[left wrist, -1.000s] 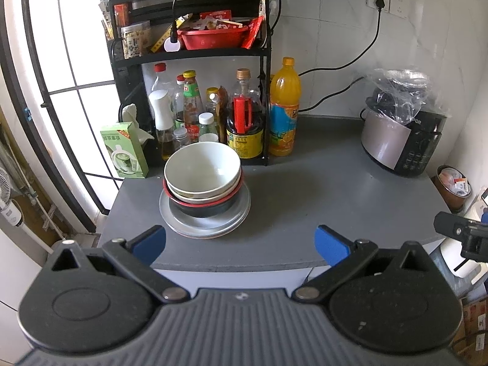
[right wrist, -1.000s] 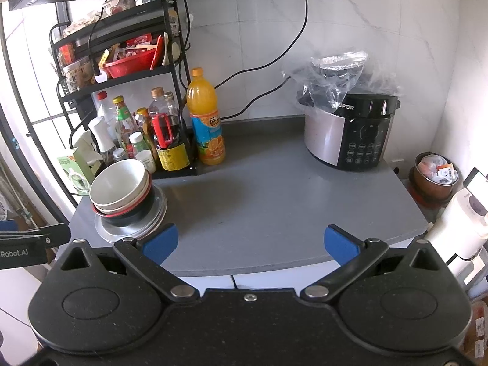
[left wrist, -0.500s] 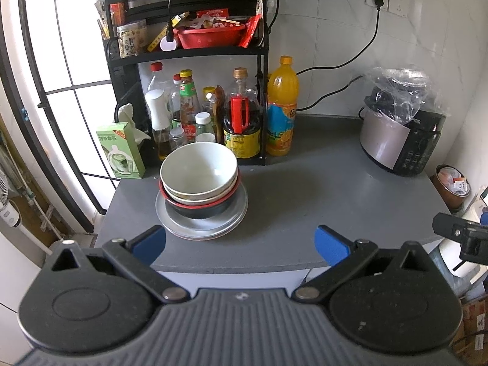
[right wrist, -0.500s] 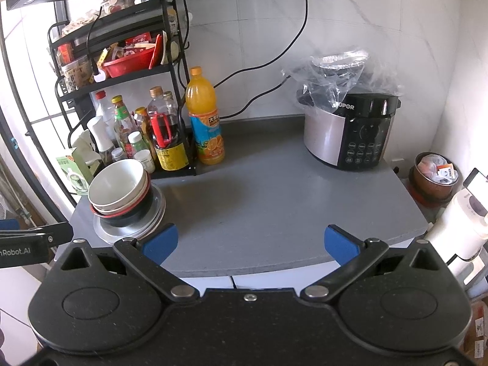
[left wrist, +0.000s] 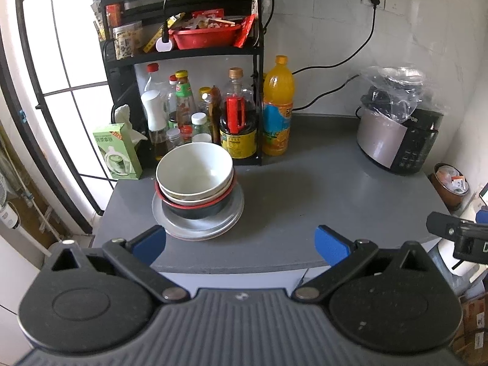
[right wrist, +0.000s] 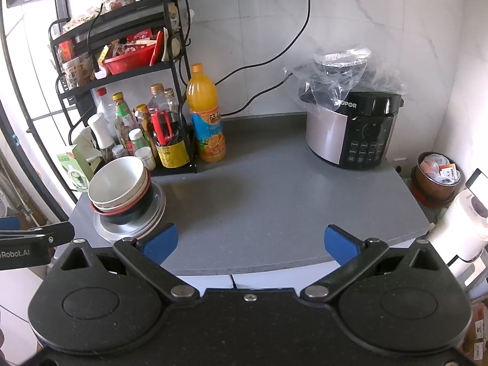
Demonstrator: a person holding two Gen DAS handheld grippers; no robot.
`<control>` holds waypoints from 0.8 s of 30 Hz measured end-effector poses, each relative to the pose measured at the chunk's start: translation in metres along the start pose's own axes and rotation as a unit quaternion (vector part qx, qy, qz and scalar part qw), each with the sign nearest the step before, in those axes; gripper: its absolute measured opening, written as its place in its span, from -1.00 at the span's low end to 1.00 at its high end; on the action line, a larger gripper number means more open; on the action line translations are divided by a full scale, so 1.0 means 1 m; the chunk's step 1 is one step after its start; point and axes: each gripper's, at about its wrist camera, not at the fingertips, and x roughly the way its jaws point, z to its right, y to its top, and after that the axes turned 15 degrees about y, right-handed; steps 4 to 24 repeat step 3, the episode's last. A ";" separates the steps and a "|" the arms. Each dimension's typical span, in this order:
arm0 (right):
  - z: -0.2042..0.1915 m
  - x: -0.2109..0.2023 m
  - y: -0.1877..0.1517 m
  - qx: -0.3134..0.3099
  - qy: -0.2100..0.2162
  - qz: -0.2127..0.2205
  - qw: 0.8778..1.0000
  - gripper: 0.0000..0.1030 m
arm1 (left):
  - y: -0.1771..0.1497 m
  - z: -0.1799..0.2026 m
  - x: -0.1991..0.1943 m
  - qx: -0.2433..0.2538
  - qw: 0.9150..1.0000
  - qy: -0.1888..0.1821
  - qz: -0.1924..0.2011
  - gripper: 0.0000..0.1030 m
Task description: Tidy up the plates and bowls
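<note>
Left wrist view: the left gripper (left wrist: 241,245) hangs in front of the near edge of the grey countertop (left wrist: 305,189) with its blue-padded jaws spread wide and nothing between them. Just beyond its left fingertip sits the stack of dishes: a white bowl (left wrist: 195,167) on top, nested in a second pale bowl, that one inside a black bowl with a red rim (left wrist: 195,209), all resting on grey plates (left wrist: 198,225). The stack stands at the left end of the counter, in front of a black wire rack (left wrist: 183,52) crowded with sauce bottles. An orange juice bottle (left wrist: 278,106) stands just right of the rack, and a rice cooker (left wrist: 396,134) draped in a clear plastic bag sits at the back right. A green tissue box (left wrist: 117,152) stands left of the stack.

Right wrist view: the right gripper (right wrist: 250,242) is likewise wide apart and empty, level with the counter's front edge. The same stack, white bowl (right wrist: 117,181) uppermost on the plates (right wrist: 131,228), lies off to its left, close to the left fingertip. Part of the left gripper (right wrist: 33,239) shows at the left edge. The rice cooker (right wrist: 350,131) is at the back right.
</note>
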 end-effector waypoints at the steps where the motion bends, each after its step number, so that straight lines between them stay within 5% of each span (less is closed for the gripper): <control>1: 0.000 0.000 0.000 -0.001 0.001 -0.001 1.000 1.00 | 0.000 0.001 0.000 0.000 1.000 0.000 -0.001 1.00; 24: 0.001 0.000 0.000 -0.001 0.002 -0.002 1.000 1.00 | 0.000 0.002 0.001 -0.001 1.000 -0.001 -0.003 1.00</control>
